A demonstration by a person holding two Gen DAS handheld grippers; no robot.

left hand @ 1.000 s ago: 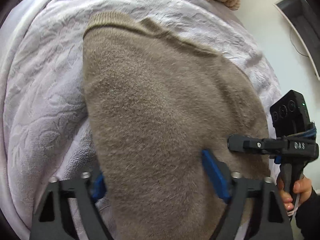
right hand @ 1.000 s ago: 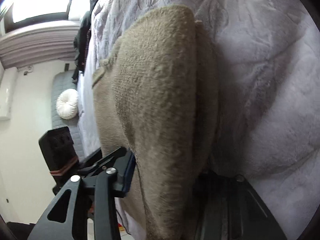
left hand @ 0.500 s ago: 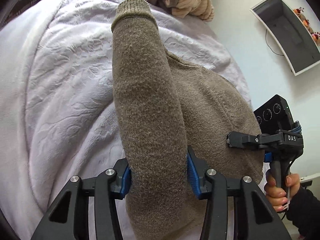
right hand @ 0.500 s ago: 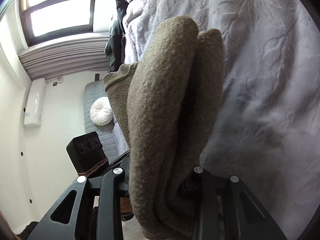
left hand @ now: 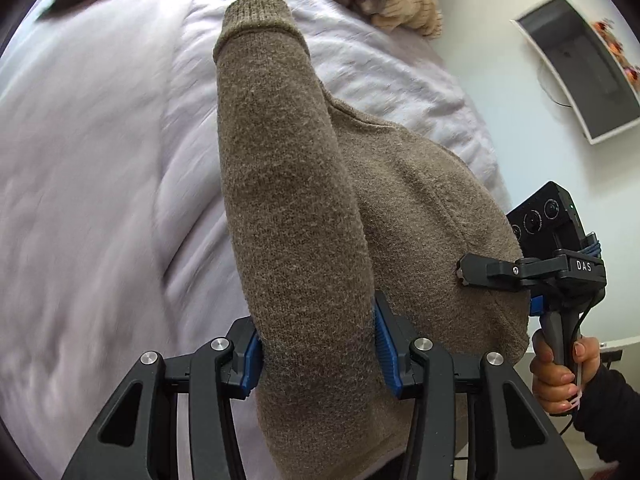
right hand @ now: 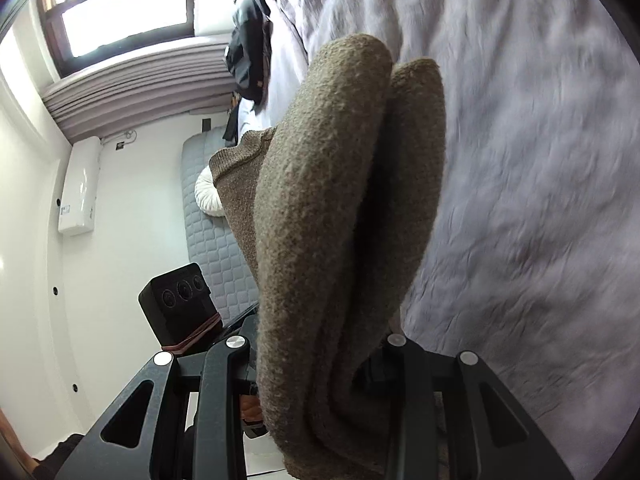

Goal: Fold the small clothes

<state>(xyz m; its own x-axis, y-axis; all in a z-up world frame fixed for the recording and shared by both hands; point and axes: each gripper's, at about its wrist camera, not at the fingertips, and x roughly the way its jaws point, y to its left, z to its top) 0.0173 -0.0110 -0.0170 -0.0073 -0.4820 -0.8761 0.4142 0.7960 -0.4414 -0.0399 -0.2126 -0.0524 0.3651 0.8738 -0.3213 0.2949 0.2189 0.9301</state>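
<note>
A brown knitted sweater (left hand: 420, 216) is held up over a pale lilac bedspread (left hand: 100, 160). My left gripper (left hand: 318, 344) is shut on a bunched fold of the sweater with a ribbed cuff or hem at its far end (left hand: 256, 12). My right gripper (right hand: 316, 356) is shut on another thick fold of the sweater (right hand: 332, 200). The right gripper also shows in the left wrist view (left hand: 464, 270), pinching the sweater's right edge. The fingertips are hidden by the knit.
A striped beige garment (left hand: 384, 0) lies at the far end of the bed. A wall screen (left hand: 576, 68) hangs to the right. In the right wrist view a window (right hand: 124, 12), a dark garment pile (right hand: 252, 52) and a grey mattress with a white round cushion (right hand: 208, 200) show.
Both grippers closed on the sweater and lifted it off the bedspread. The flat sweater is now bunched into thick folds between the jaws, and both views have tilted upward.
</note>
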